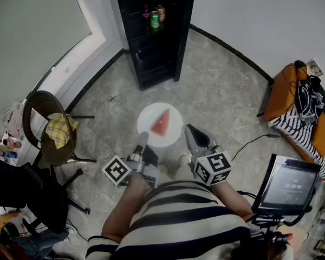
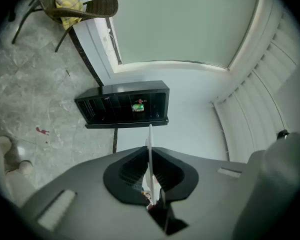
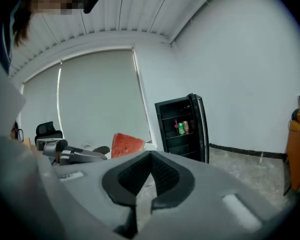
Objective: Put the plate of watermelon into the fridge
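A white plate (image 1: 149, 118) with a red watermelon wedge (image 1: 161, 123) is held above the grey floor, in front of the open black fridge (image 1: 154, 31). My left gripper (image 1: 142, 138) is shut on the plate's near-left rim. In the left gripper view the plate (image 2: 150, 146) shows edge-on between the pads, with the fridge (image 2: 125, 106) beyond it. My right gripper (image 1: 189, 130) lies at the plate's right rim with its jaws shut and nothing between them. The right gripper view shows the wedge (image 3: 126, 145) to the left of the jaws and the fridge (image 3: 182, 129) ahead.
The fridge's upper shelf holds cans (image 1: 155, 19). At the left stands a wicker chair (image 1: 51, 129) with a yellow cloth. An orange seat piled with clothes (image 1: 303, 102) is at the right, and a screen on a stand (image 1: 287, 186) is near right. A cable (image 1: 254, 142) crosses the floor.
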Demonstrator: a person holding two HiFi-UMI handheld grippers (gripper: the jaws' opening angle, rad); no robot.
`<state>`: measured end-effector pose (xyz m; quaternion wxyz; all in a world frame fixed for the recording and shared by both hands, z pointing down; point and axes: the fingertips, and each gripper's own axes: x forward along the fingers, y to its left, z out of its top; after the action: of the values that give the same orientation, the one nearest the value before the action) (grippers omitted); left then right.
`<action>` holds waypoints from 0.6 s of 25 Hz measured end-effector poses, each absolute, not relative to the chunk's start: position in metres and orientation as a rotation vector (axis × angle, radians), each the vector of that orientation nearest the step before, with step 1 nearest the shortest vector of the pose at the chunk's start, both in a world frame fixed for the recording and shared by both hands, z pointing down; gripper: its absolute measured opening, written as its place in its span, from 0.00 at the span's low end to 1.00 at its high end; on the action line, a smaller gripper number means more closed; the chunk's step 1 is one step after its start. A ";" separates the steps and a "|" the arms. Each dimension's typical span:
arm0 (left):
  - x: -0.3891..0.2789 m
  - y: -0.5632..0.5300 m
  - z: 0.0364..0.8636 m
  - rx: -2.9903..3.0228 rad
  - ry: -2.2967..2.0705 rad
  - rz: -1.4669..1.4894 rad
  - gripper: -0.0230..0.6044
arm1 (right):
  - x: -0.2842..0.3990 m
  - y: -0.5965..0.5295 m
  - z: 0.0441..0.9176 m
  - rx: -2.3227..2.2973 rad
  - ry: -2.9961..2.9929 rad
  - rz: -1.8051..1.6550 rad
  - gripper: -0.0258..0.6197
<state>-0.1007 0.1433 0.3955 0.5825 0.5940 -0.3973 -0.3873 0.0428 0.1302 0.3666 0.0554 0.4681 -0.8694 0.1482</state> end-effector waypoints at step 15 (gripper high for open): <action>-0.097 0.141 0.394 1.386 -0.907 -0.906 0.06 | 0.043 0.129 0.367 1.436 -2.650 0.476 0.04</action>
<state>-0.0974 0.1407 0.3945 0.5867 0.5944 -0.3893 -0.3885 0.0435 0.1292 0.3665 0.0450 0.4703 -0.8675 0.1560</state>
